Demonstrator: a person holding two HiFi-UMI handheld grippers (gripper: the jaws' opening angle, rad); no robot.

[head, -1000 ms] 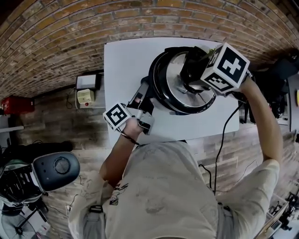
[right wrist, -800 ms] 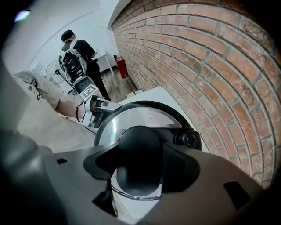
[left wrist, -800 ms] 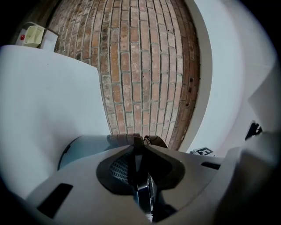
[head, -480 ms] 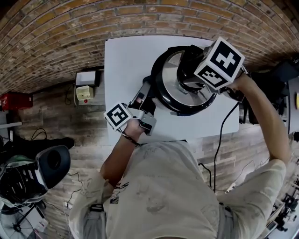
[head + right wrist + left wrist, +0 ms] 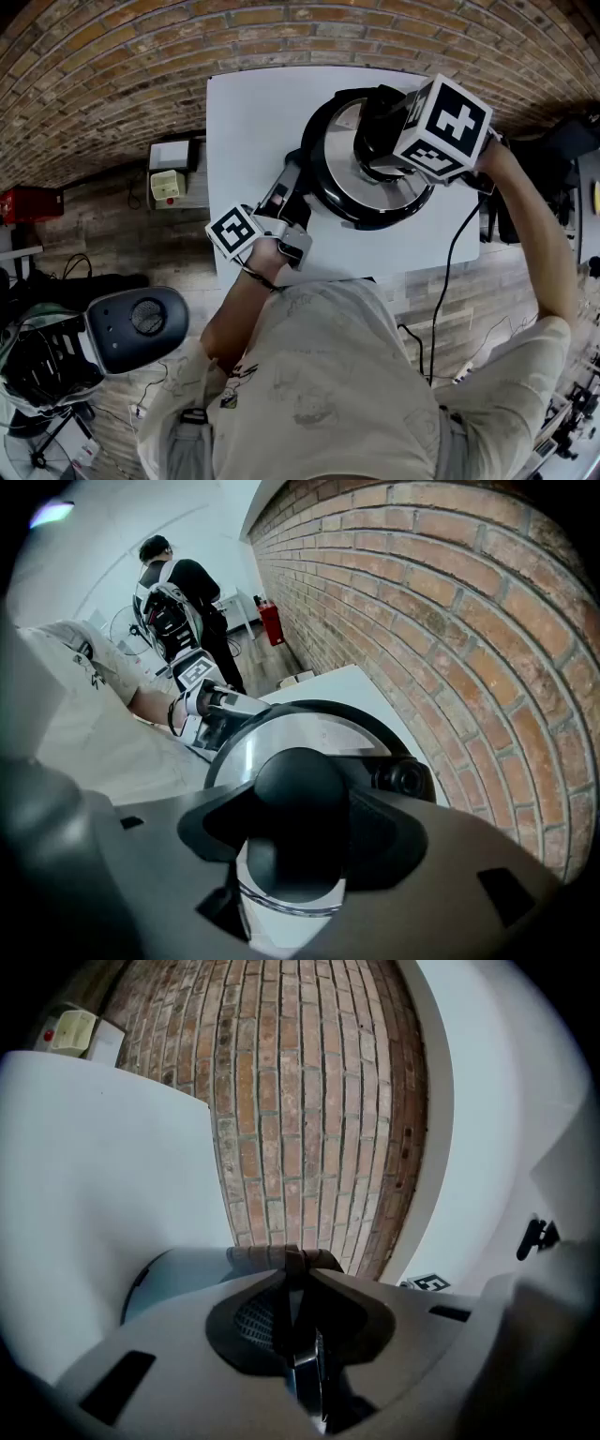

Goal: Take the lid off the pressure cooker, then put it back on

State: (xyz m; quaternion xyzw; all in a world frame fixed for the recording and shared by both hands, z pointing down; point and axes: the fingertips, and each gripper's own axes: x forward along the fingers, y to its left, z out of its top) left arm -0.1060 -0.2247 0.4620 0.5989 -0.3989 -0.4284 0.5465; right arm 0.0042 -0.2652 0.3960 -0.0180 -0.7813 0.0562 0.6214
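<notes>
The lid (image 5: 314,731) lies over the pressure cooker (image 5: 315,176), straight below my right gripper (image 5: 300,819). Its jaws stand spread wide and clamp the lid's black knob (image 5: 298,789) from both sides. Whether the lid is locked down I cannot tell. At the cooker's near side, my left gripper (image 5: 296,1274) points level with its jaws nearly together, pinching the cooker's thin black side handle (image 5: 290,178). The cooker sits on a white table (image 5: 253,122) beneath both grippers. Beyond my left jaws rises a brick wall (image 5: 309,1101), and the same brick runs along the right of my right gripper.
</notes>
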